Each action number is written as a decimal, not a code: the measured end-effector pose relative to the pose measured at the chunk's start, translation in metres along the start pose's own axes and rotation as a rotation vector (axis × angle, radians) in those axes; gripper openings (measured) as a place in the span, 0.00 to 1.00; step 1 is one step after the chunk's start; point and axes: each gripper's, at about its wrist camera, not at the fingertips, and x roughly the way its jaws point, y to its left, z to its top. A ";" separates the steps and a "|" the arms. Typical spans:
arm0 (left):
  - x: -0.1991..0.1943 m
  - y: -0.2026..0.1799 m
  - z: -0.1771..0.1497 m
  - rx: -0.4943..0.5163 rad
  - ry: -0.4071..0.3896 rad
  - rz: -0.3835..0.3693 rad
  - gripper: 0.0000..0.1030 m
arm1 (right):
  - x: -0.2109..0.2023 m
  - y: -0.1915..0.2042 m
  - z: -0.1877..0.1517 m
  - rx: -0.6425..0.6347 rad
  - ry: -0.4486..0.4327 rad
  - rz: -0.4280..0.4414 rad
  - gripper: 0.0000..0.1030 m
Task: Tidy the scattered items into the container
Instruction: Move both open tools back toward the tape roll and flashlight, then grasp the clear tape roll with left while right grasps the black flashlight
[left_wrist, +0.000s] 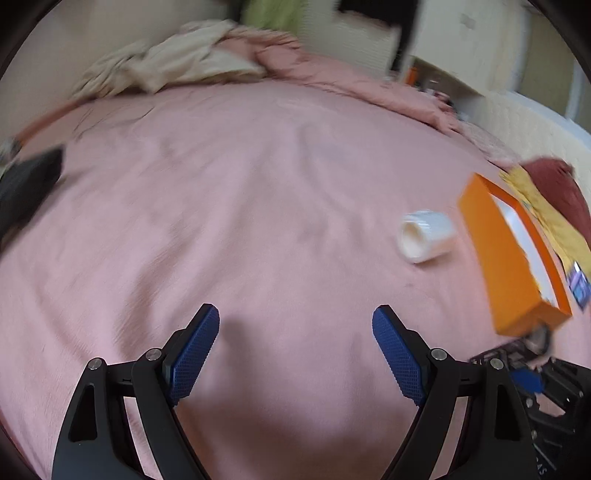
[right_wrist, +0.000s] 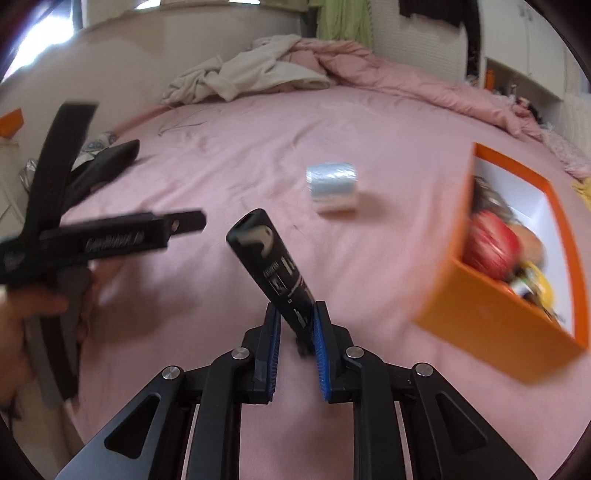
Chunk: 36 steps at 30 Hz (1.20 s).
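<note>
My right gripper (right_wrist: 297, 306) is shut on the lower end of a black tube (right_wrist: 266, 254), which sticks up and to the left above the pink bed. An orange box (right_wrist: 491, 321) stands to the right with a red item (right_wrist: 491, 247) and other things inside. A white roll (right_wrist: 332, 186) lies on the sheet beyond the tube. In the left wrist view my left gripper (left_wrist: 295, 310) stands open over bare sheet with nothing between its pads. There the white roll (left_wrist: 424, 236) lies ahead to the right, beside the orange box (left_wrist: 498, 258).
Crumpled beige and pink bedding (right_wrist: 266, 70) is heaped at the far side of the pink bed (left_wrist: 221, 221). A dark object (left_wrist: 29, 184) lies at the left edge. A yellow cloth (left_wrist: 546, 214) sits behind the box. A hand (right_wrist: 22, 325) holds the left tool.
</note>
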 end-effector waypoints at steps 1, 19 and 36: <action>0.001 -0.013 0.004 0.064 -0.010 -0.030 0.83 | -0.008 -0.004 -0.011 0.022 0.005 -0.020 0.10; 0.104 -0.109 0.063 0.513 0.138 -0.132 0.57 | -0.028 -0.039 -0.051 0.235 -0.015 0.043 0.05; 0.026 -0.032 0.018 0.227 0.088 -0.069 0.56 | -0.018 0.005 -0.032 0.101 -0.025 0.204 0.40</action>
